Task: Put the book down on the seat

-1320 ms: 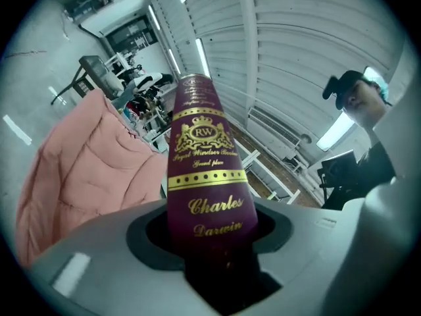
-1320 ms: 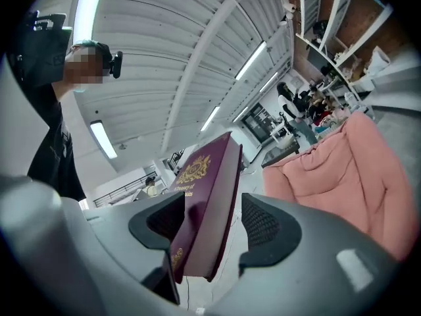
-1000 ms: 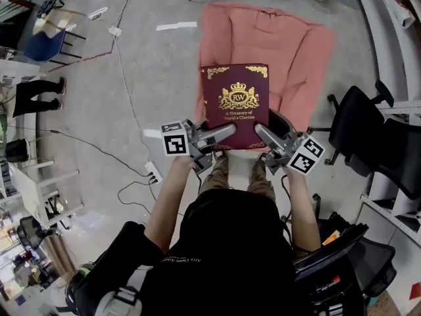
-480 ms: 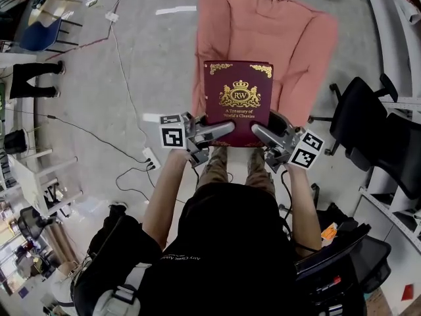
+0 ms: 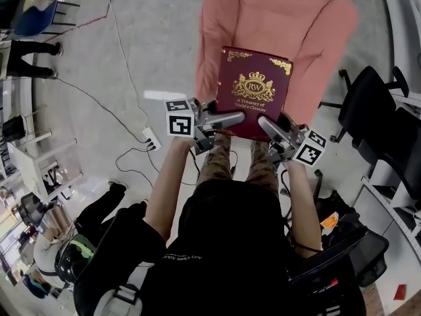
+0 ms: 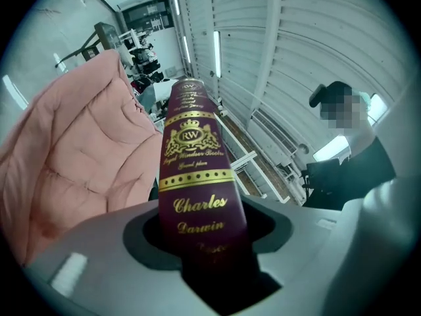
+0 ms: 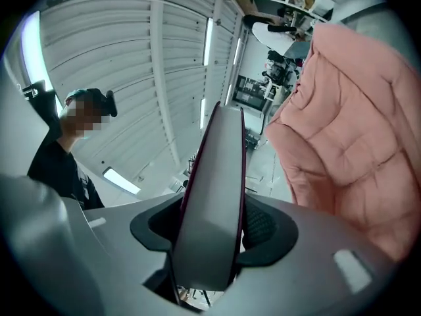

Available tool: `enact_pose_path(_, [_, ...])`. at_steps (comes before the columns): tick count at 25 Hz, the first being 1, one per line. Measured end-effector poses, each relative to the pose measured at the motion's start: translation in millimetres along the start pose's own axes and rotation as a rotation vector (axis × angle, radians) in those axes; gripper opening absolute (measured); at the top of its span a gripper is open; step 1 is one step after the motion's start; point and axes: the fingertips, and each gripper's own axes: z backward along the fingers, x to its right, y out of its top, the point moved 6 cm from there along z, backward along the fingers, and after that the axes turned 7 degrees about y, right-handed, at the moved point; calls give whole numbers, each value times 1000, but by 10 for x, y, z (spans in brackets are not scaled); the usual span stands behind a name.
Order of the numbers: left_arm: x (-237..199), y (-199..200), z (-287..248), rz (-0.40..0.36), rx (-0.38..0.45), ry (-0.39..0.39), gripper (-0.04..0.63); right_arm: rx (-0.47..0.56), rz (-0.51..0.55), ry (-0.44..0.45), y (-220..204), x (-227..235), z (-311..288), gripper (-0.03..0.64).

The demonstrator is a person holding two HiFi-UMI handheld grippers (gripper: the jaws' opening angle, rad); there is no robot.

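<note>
A maroon book (image 5: 253,91) with a gold crest hangs in the air over the pink padded seat (image 5: 263,18), its cover facing up and turned slightly to the right. My left gripper (image 5: 227,119) is shut on its near left corner; in the left gripper view the spine of the book (image 6: 194,170) stands between the jaws. My right gripper (image 5: 273,128) holds the near right corner. Its jaws are closing, and the page edge of the book (image 7: 214,203) sits between them, touching both pads. The seat (image 6: 72,157) (image 7: 355,143) shows beyond the book in both gripper views.
Black office chairs (image 5: 371,110) stand to the right of the seat. Cables and a power strip (image 5: 152,137) lie on the concrete floor at left. A person's dark legs (image 5: 29,48) are at far left, beside a blue chair (image 5: 33,18).
The book and both grippers have moved forward and a little right over the seat. The book's cover has turned slightly clockwise.
</note>
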Motion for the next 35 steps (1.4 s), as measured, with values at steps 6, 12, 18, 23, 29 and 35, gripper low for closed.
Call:
enact_pose_path(6, [-171,-155,-2,-9,-21,21,244,8,-15,-6,-110,168,104,256])
enact_pose_path(12, [-456,-408,96,-42,-132,43,239,66,-78,38,-117,452,435,241])
enact_pose_path(18, [-655,-571,145,-409,-230,204,127,123,-161,-69,-195,884,789,230])
enact_pose_path(23, [-985,-945,-154,-544,-233,572,58,201,-190,-153,-392,1322,909,230])
enact_pose_path(29, [-1150,-1397,-304,-563,-163,735,-3,251,-274,-247,-807,1729,1163,232])
enact_pose_path(35, [-1200,-1627,-442,-745,-195,774,-3,242,-313,-270,-1093,2040,1358,232])
